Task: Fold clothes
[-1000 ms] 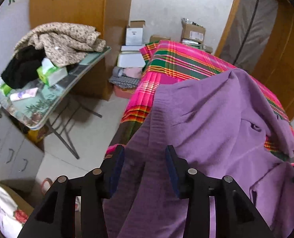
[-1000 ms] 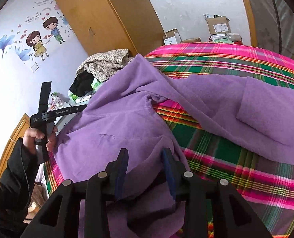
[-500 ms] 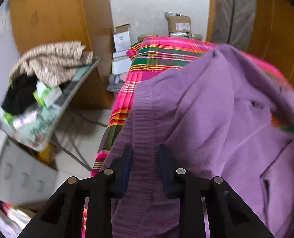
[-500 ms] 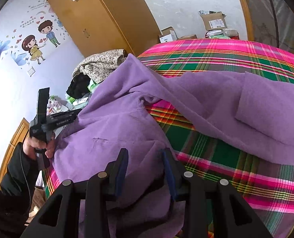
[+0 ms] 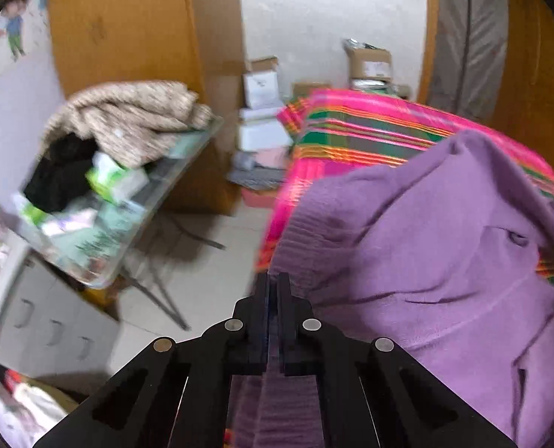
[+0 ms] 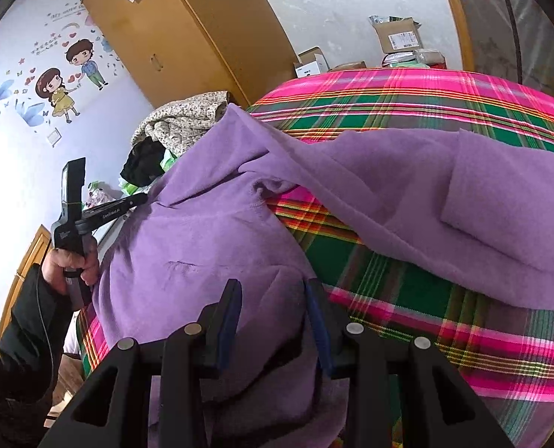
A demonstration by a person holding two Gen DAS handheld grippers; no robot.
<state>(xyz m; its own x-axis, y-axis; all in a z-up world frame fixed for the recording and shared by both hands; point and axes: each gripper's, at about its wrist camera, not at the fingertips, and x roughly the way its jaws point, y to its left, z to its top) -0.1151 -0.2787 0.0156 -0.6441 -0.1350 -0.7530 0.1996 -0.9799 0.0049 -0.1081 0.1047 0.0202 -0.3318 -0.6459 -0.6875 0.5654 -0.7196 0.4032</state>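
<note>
A purple fleece sweater (image 5: 426, 254) lies spread on a bed with a pink and green plaid cover (image 5: 351, 127). My left gripper (image 5: 274, 280) is shut on the sweater's ribbed hem at the bed's left edge. In the right wrist view the sweater (image 6: 209, 246) covers the bed's near left part, one sleeve (image 6: 482, 194) stretching right. My right gripper (image 6: 273, 291) is open, its jaws straddling a raised fold of the sweater. The left gripper (image 6: 142, 198) shows there too, held by a hand at the sweater's far edge.
A glass folding table (image 5: 101, 246) with piled clothes (image 5: 127, 119) and tissue packs stands left of the bed. A wooden wardrobe (image 6: 187, 33) and cardboard boxes (image 6: 398, 37) stand by the far wall. A grey drawer unit (image 5: 45, 321) is at the lower left.
My left gripper has closed from open onto the sweater's hem and pulled it toward the bed's edge. My right gripper has stayed open over the fold, hardly moving.
</note>
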